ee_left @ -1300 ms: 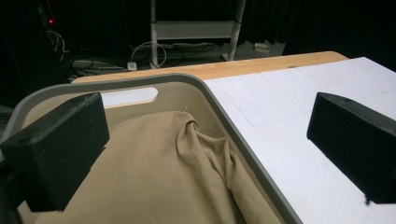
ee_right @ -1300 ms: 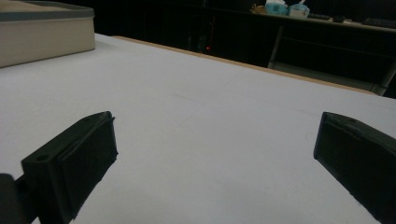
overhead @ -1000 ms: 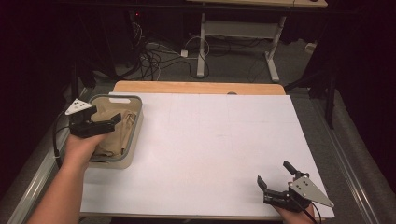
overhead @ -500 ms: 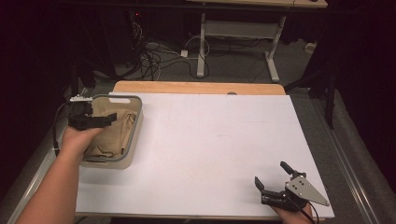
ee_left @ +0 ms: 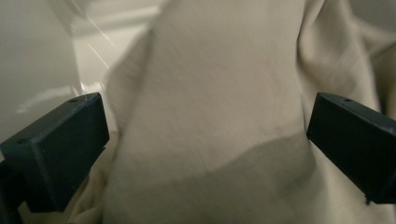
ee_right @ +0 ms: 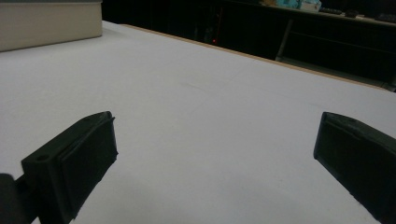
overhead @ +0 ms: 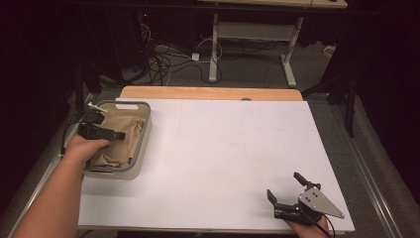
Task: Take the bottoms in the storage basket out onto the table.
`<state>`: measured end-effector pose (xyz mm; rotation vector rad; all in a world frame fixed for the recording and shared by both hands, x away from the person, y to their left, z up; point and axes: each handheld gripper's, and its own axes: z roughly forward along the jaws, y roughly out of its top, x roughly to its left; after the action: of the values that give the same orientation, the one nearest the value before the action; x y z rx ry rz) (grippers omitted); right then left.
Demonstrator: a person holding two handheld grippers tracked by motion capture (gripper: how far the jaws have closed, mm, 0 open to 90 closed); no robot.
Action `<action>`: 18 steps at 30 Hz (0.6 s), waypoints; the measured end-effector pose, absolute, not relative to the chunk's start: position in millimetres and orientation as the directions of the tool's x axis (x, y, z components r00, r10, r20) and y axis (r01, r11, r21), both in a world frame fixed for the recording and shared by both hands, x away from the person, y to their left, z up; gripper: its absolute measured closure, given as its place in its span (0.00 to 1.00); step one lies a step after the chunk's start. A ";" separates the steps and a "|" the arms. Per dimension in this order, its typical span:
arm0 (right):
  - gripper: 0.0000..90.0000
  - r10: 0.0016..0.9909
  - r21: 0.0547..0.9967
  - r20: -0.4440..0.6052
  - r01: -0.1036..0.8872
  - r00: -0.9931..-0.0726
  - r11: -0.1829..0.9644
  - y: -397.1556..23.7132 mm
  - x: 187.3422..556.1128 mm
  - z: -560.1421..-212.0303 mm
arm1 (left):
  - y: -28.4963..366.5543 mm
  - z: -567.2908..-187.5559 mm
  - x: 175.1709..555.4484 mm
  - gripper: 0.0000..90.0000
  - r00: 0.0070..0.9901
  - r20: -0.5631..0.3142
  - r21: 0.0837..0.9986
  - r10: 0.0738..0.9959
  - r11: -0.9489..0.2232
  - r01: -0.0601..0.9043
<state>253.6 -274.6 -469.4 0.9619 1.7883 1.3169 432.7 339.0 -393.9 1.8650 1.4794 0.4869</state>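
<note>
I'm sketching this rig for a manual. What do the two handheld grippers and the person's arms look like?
Both the left gripper and the right gripper are black, each with two blocky, flat-faced jaws. The right one carries a grey three-cornered plate with small dark holes and a thin dark cable. The forearms are bare, with no sleeves showing.

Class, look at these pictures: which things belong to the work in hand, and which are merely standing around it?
In the job:
left gripper, jaws open, down in the bin
beige cloth, crumpled between those jaws
grey bin that holds the cloth

Standing by:
right gripper, open, low over the near right of the white tabletop
cables on the floor beyond the table
</note>
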 end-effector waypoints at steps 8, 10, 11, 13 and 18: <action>0.00 0.865 0.962 -0.119 0.161 -0.487 0.222 -271.0 254.1 -471.8 | 342.9 -405.6 445.1 0.00 0.260 -0.129 0.588 0.957 -0.138 0.797; 0.00 0.863 0.961 -0.122 0.160 -0.490 0.226 -269.7 254.0 -472.3 | 342.6 -410.3 448.8 0.00 0.265 -0.130 0.538 0.955 -0.156 0.828; 0.00 0.862 0.960 -0.123 0.160 -0.491 0.228 -269.2 253.9 -472.5 | 342.4 -412.3 450.1 0.00 0.267 -0.140 0.517 0.954 -0.160 0.841; 0.00 0.861 0.960 -0.124 0.160 -0.493 0.230 -268.5 253.8 -472.7 | 340.6 -417.3 453.5 0.00 0.284 -0.148 0.465 0.947 -0.186 0.865; 0.00 0.859 0.958 -0.125 0.164 -0.496 0.234 -267.4 254.6 -473.6 | 333.0 -426.2 458.9 0.00 0.311 -0.191 0.380 0.931 -0.222 0.898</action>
<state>254.6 -267.4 -473.6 0.9414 1.8290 1.3002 458.9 333.0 -426.2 2.1654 1.6252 0.1066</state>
